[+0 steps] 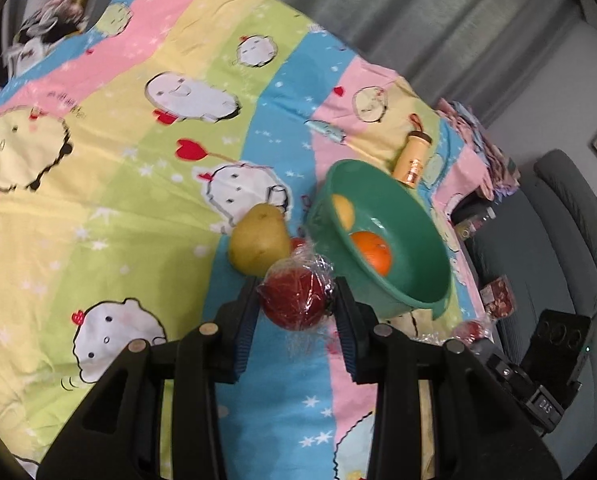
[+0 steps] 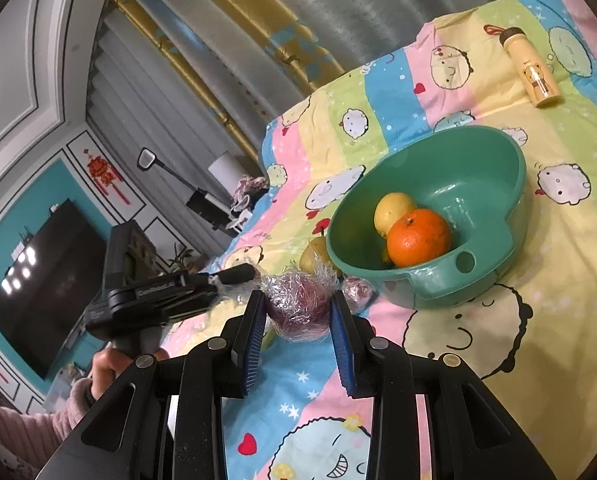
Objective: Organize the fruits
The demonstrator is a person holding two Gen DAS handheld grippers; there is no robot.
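Observation:
My left gripper is shut on a red apple in crinkled plastic wrap, held just above the bedsheet. Beyond it lie a yellow-green pear and a green bowl holding an orange and a lemon. My right gripper is shut on a wrapped dark red fruit. A smaller wrapped fruit lies by the bowl, near the pear. One finger of the left gripper reaches in from the left.
A tan bottle lies on the cartoon-print sheet behind the bowl. The bed edge drops at the right to a grey sofa. A hand and pink sleeve hold the left gripper. Curtains hang behind the bed.

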